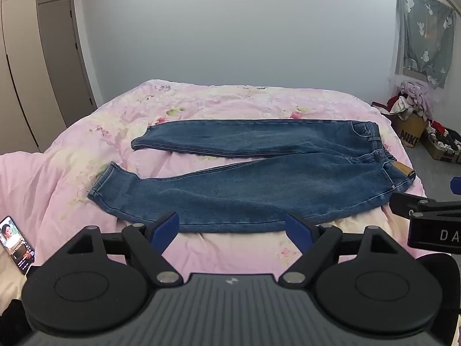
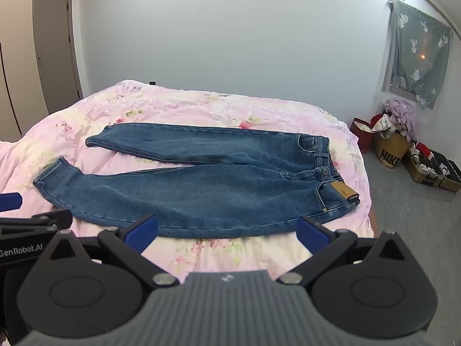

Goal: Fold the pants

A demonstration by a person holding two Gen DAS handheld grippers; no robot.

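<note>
Blue jeans (image 1: 245, 184) (image 2: 201, 190) lie flat on a pink floral bedspread (image 1: 201, 103) (image 2: 173, 106), waistband to the right, both legs stretching left and spread apart. My left gripper (image 1: 233, 232) hovers open just short of the near leg's lower edge, nothing between its blue pads. My right gripper (image 2: 227, 232) is open too, near the same edge closer to the waistband, holding nothing. Each gripper shows at the other view's side edge.
A phone (image 1: 17, 245) with a lit screen lies on the bed at the near left. Beyond the bed's right edge, boxes and piled clothes (image 2: 403, 144) stand on the grey floor. A door (image 1: 63, 57) is at the far left, a curtain (image 2: 415, 52) at the far right.
</note>
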